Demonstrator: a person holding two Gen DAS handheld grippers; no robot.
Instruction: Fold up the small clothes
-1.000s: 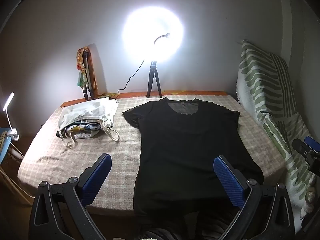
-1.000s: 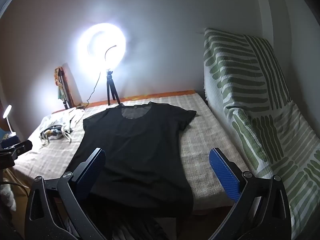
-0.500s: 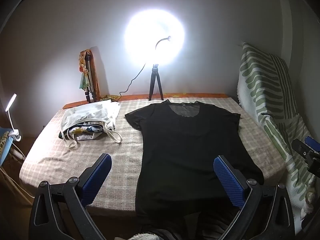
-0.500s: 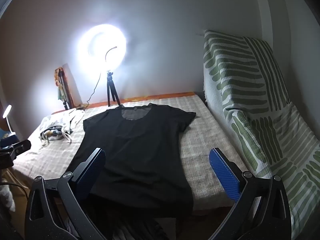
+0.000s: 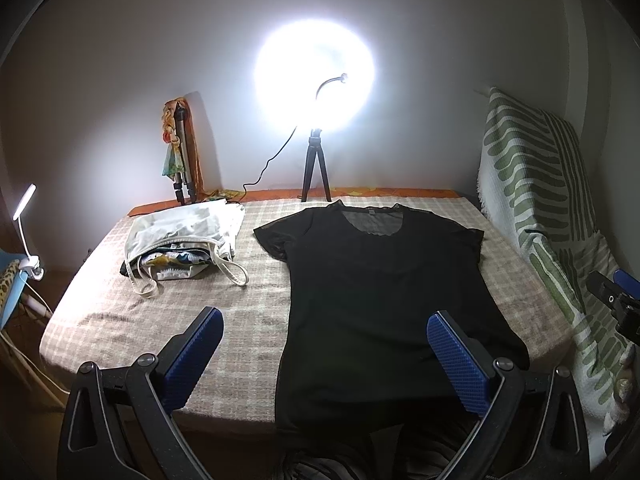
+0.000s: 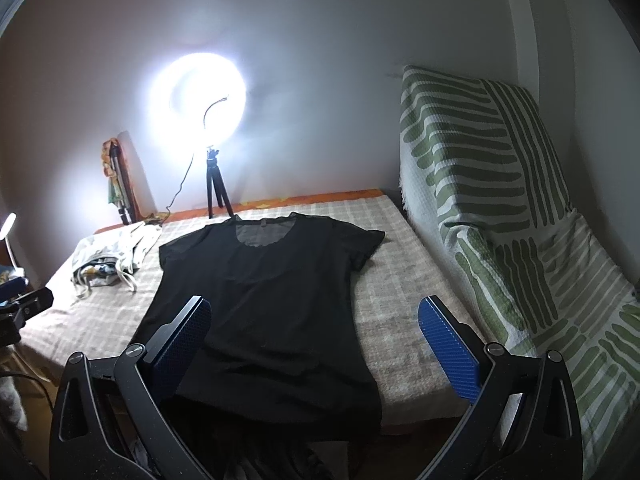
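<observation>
A black short-sleeved T-shirt (image 5: 384, 288) lies flat, neck away from me, on a checked bed cover (image 5: 248, 312); its hem hangs over the near edge. It also shows in the right wrist view (image 6: 264, 300). My left gripper (image 5: 324, 336) is open and empty, held back from the near edge over the shirt's lower left part. My right gripper (image 6: 314, 324) is open and empty, held back over the shirt's lower right part and the bare cover (image 6: 392, 320). The right gripper's body (image 5: 616, 304) shows at the left wrist view's right edge.
A white bag with folded clothes (image 5: 180, 248) lies on the bed's left side, also in the right wrist view (image 6: 108, 260). A ring light on a tripod (image 5: 316, 76) stands at the back wall. A green-striped covered seat (image 6: 500, 220) borders the bed's right. A clip lamp (image 5: 24, 216) stands left.
Both grippers have drifted slightly upward and back; the view shifts a little. Both stay open and empty. The shirt has not moved.
</observation>
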